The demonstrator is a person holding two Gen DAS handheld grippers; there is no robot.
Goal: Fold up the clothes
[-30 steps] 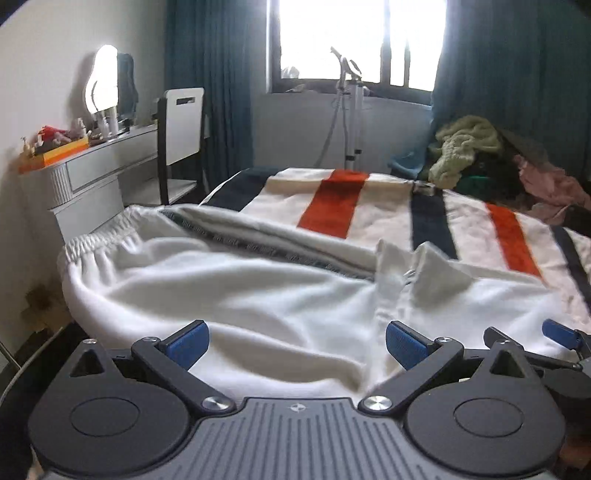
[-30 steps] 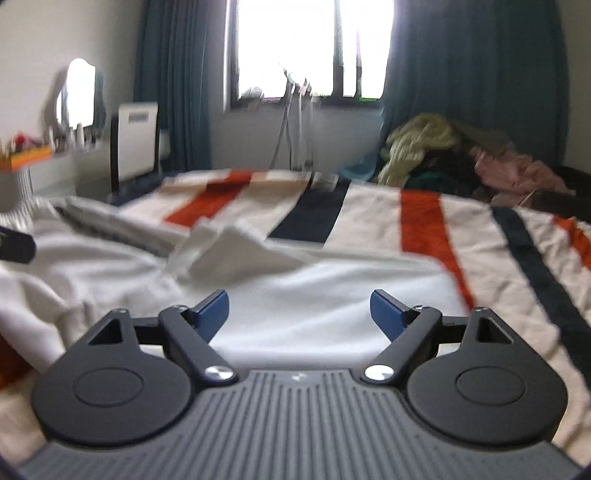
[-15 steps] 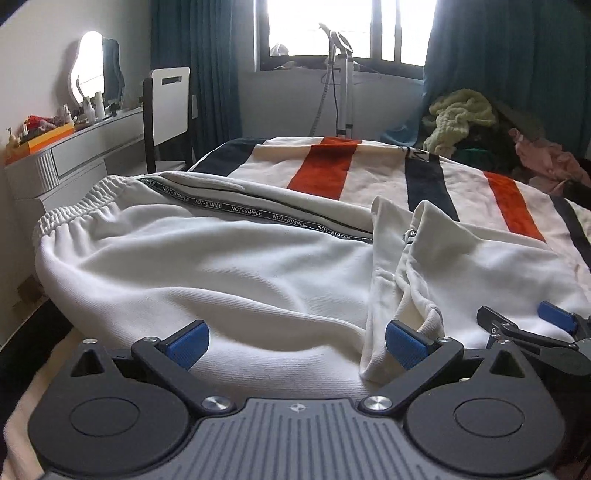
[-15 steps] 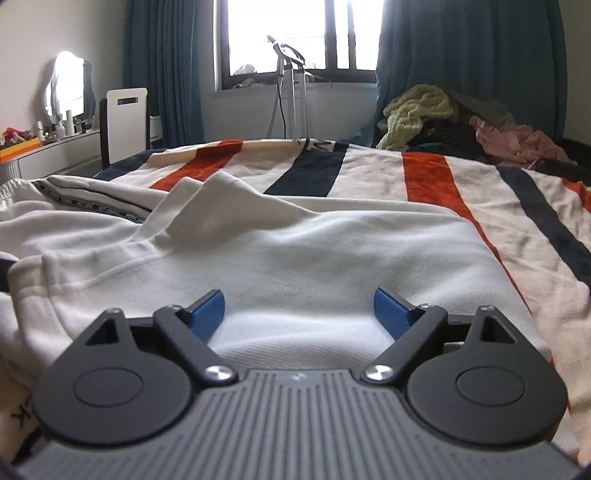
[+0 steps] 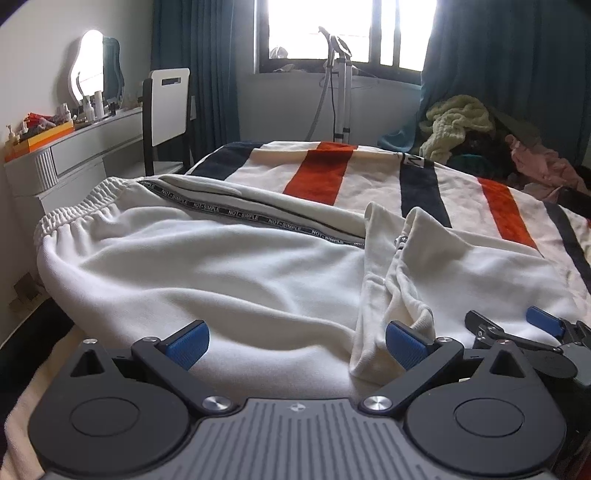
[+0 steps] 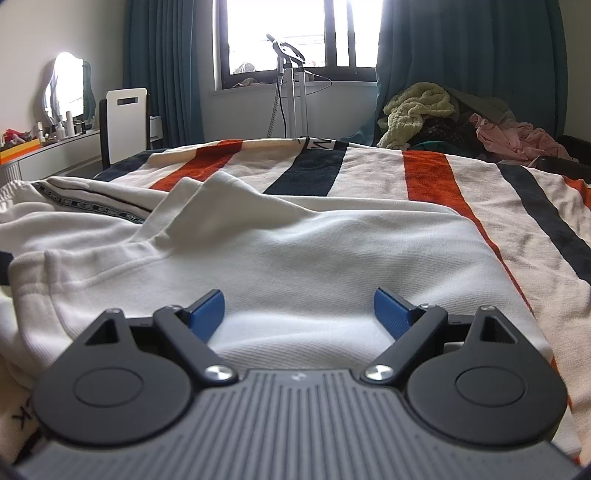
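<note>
At the far left a dressing table (image 5: 74,147) carries bottles, an orange tray and a wavy-edged mirror (image 5: 90,66), with a white-backed chair (image 5: 168,107) just beside it. Next comes the bed, covered by a striped blanket (image 5: 321,173) in cream, orange and navy. The task's white garment (image 5: 221,273) lies spread across the near part of the blanket, its elastic hem (image 5: 77,218) bunched toward the left edge of the bed and a black tape printed with "NOT-SIMPLE" (image 5: 258,218) running along a sleeve at its far side. The left gripper (image 5: 295,343) hangs low over the garment with its blue pads well apart and nothing pinched between them; a rumpled fold of the collar (image 5: 388,280) touches its right pad. To the right, the right gripper (image 6: 299,314) sits just above the garment's smooth right half, its jaws wide apart and empty, cloth showing between them. Behind the bed a garment steamer stand (image 6: 291,85) rises before the bright window (image 6: 295,33), flanked by dark teal curtains (image 6: 461,55). At the far right a pile of clothes (image 6: 421,110), pale yellow and pink among them, is heaped by the bed's far corner
</note>
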